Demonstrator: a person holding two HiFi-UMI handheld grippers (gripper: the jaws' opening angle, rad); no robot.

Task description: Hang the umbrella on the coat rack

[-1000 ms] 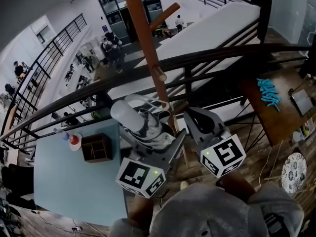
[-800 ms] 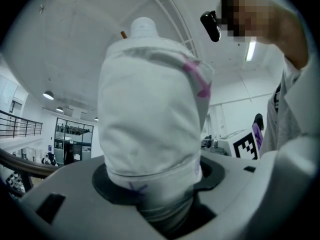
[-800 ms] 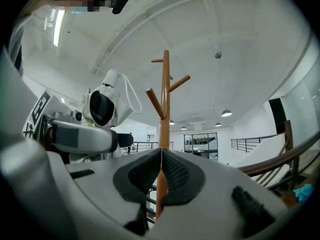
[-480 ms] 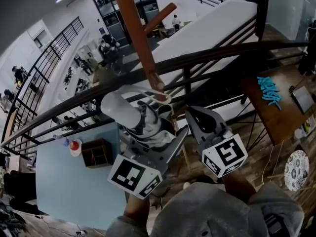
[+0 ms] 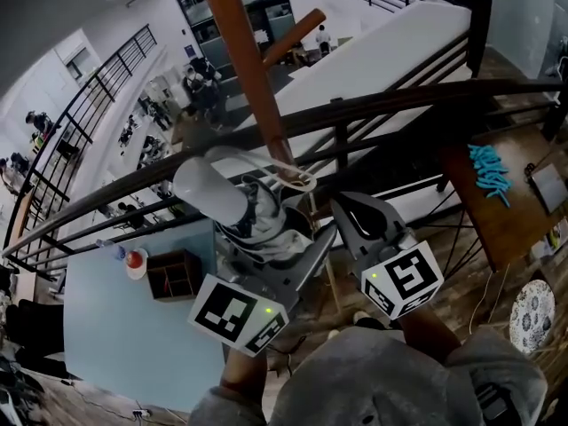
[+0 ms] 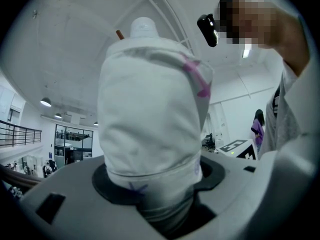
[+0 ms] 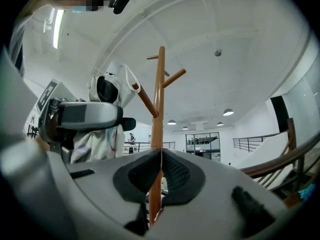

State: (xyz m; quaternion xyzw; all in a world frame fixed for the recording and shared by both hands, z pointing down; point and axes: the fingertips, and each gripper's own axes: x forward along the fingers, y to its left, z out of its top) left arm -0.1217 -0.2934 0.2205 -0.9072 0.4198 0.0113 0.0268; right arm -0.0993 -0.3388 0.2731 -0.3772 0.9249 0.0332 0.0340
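Note:
The brown wooden coat rack [image 5: 253, 78] rises ahead, its pole [image 7: 159, 109] carrying slanted pegs. My left gripper [image 5: 271, 238] is shut on the folded white umbrella [image 5: 253, 216], whose white handle [image 5: 206, 192] sticks out to the upper left. The umbrella [image 6: 150, 109] fills the left gripper view, clamped between the jaws of the left gripper [image 6: 157, 180]. The umbrella's white strap loop [image 7: 131, 79] sits at the tip of the lower left peg [image 7: 145, 99]. To the right, the right gripper [image 5: 351, 207] is shut and holds nothing. In its own view the right gripper [image 7: 161, 170] points at the pole.
A black railing [image 5: 399, 105] runs just behind the rack, with a lower floor and people beyond it. A wooden table [image 5: 479, 211] with blue items stands at right. A light blue table [image 5: 115, 327] lies below left, and a patterned plate [image 5: 531, 304] at lower right.
The left gripper has carried the umbrella a little up and toward the rack, so the handle now sits higher and further left. The right gripper has shifted only slightly.

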